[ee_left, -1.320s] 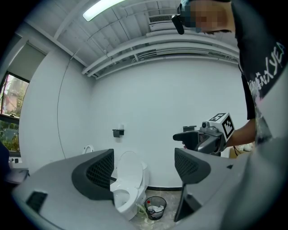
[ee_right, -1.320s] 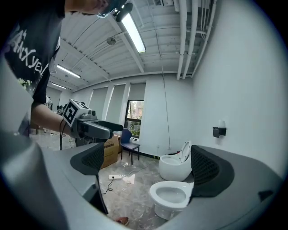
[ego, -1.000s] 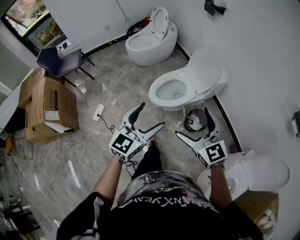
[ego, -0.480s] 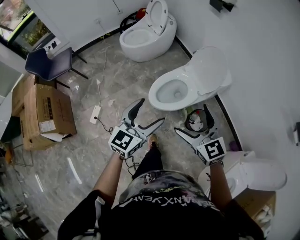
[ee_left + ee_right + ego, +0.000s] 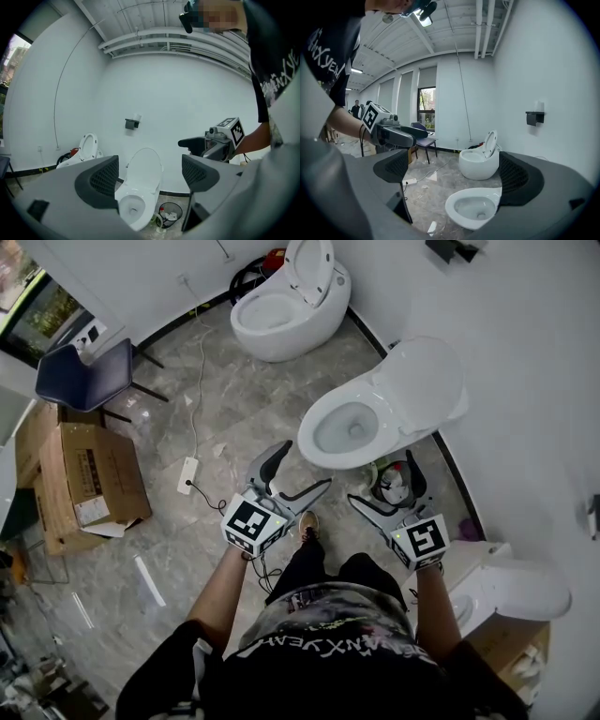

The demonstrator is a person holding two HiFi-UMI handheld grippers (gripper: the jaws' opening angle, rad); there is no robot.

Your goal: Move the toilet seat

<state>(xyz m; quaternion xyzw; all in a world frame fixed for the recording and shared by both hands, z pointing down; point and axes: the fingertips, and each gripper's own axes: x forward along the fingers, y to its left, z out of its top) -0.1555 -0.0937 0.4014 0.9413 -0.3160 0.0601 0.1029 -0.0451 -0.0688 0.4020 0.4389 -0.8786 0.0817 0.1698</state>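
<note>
In the middle of the bathroom floor, head view: white ceramic toilet (image 5: 342,432) against the right wall. Its white oval plastic toilet seat (image 5: 427,381) is raised together with the lid and leans toward the wall; can't split seat from lid here. Left gripper (image 5: 302,470) and right gripper (image 5: 384,482) sit on the near side of the bowl, jaws spread, holding nothing, clear of the toilet. Black wire waste bin (image 5: 394,486) is just near-right of the bowl, below the right gripper. Egg-shaped white toilet (image 5: 281,301) far, blue chair (image 5: 80,376) and cardboard box (image 5: 80,479) left.

Left gripper view: jaws wide apart, only air between them. The upright seat (image 5: 143,168) is framed ahead, well apart from the jaws.

Right gripper view: jaws wide apart, empty. Bowl rim (image 5: 473,206) low ahead, not touched.

Handling, a judgement: probably stiff moulded plastic, light, glossy and so slippery under the pads. It is hinged at the back, so it only swings in an arc. Best hold looks like the free top edge, farthest from the hinge, one jaw on each face. Ease it down, since a drop could slam it and crack it.
</note>
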